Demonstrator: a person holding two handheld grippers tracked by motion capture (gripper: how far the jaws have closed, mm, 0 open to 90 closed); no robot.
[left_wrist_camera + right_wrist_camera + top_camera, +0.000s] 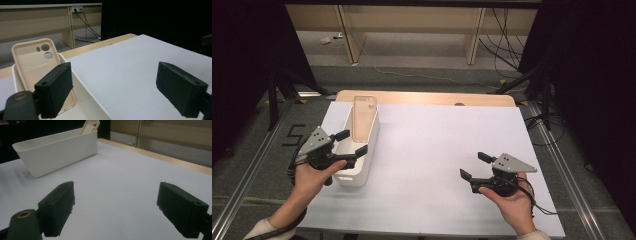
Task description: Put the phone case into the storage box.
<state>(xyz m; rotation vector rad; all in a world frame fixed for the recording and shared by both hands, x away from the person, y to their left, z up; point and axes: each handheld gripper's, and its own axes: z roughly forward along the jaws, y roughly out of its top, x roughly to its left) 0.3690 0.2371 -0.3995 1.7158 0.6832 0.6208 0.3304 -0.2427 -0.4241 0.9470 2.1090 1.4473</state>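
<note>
A beige phone case (363, 117) leans upright inside a white oblong bin (367, 159) at the table's left. The left gripper view looks into the bin (86, 93) at the case (37, 62), whose camera cut-outs face me. My left gripper (351, 143) hovers open over the bin's near end, one jaw above the inside, nothing between its jaws. My right gripper (474, 166) is open above bare table at the right, holding nothing. The right gripper view has the bin (57, 157) and the case (90, 127) farther off.
A white sheet (437, 150) covers the table, with a wooden edge (427, 98) along the far side. Cables (507, 45) and wooden bench legs (474, 40) lie on the floor beyond. Dark stands flank both sides.
</note>
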